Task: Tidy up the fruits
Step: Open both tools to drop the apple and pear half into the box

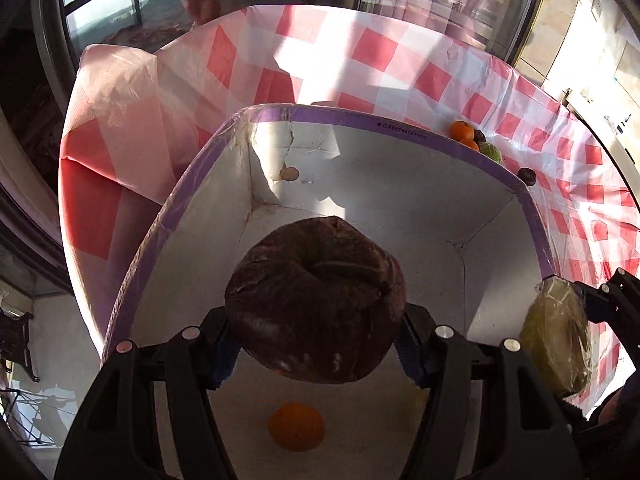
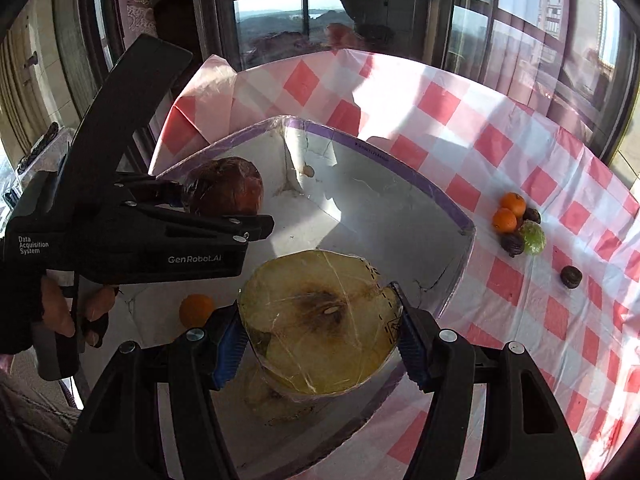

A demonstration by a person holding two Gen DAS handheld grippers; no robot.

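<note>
Over the white box [image 2: 400, 208] at frame centre, the left tool [image 1: 316, 346] grips a dark red fruit [image 1: 316, 300] and the right tool [image 2: 318, 344] grips a wrapped yellow fruit [image 2: 320, 320], an orange [image 1: 296, 426] lying inside below.

Dark fruits [image 2: 512, 244] beside the oranges [image 2: 513, 204] too small to identify.

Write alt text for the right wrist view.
The right gripper holds a plastic-wrapped yellow fruit over a white box; the left gripper holds a dark red fruit. An orange lies inside.
</note>
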